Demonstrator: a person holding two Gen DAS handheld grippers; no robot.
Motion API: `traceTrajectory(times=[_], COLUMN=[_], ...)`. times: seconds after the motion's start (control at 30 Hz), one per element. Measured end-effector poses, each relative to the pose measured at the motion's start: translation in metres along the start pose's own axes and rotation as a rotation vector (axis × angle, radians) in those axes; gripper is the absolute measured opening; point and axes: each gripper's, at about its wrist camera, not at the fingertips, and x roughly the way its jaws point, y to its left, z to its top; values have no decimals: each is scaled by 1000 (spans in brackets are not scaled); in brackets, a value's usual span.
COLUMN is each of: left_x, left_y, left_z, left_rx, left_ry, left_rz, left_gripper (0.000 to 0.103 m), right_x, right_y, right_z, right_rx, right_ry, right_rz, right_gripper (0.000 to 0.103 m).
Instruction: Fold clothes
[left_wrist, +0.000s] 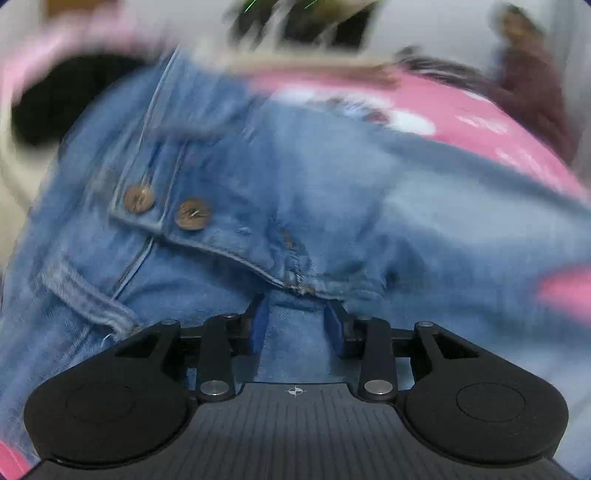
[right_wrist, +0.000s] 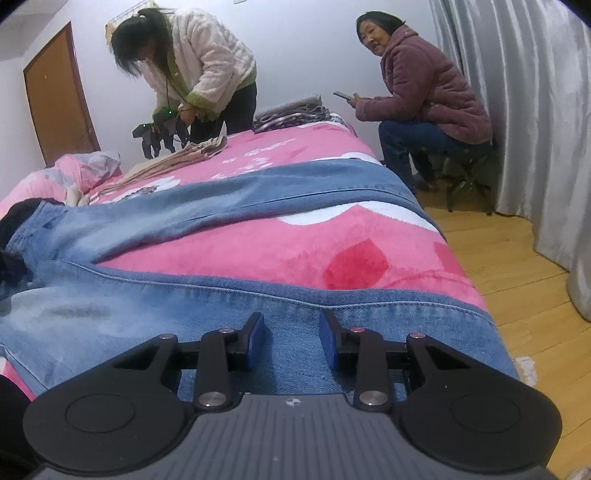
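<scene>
The jeans (right_wrist: 258, 192) are light blue denim, faded paler in places, with two brown buttons (left_wrist: 138, 198). The bed cover (right_wrist: 258, 247) is pink with white and red patches. The tongs (right_wrist: 291, 341) are black with blue pads (right_wrist: 256, 334).

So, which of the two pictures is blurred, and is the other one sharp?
Left wrist view: strong motion blur, worst along the top and sides; the jeans and the two buttons remain recognisable. Right wrist view: mostly sharp, with even room light; fisheye bending curves the door and the curtain near the edges.
</scene>
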Motion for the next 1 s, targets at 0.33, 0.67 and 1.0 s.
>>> traceTrajectory(times=[0.33, 0.67, 1.0], left_x=[-87, -52, -49], left_y=[26, 21, 18], left_z=[21, -100, -98], left_rx=[-82, -55, -39], left_ry=[72, -190, -204], left_rz=[-41, 16, 34], left_gripper=[27, 28, 29], right_x=[-1, -2, -5], right_y=[-2, -6, 3], right_z=[-1, -1, -5], right_rx=[18, 51, 21], right_ry=[-8, -16, -28], right_rz=[9, 30, -3], right_gripper=[35, 35, 35])
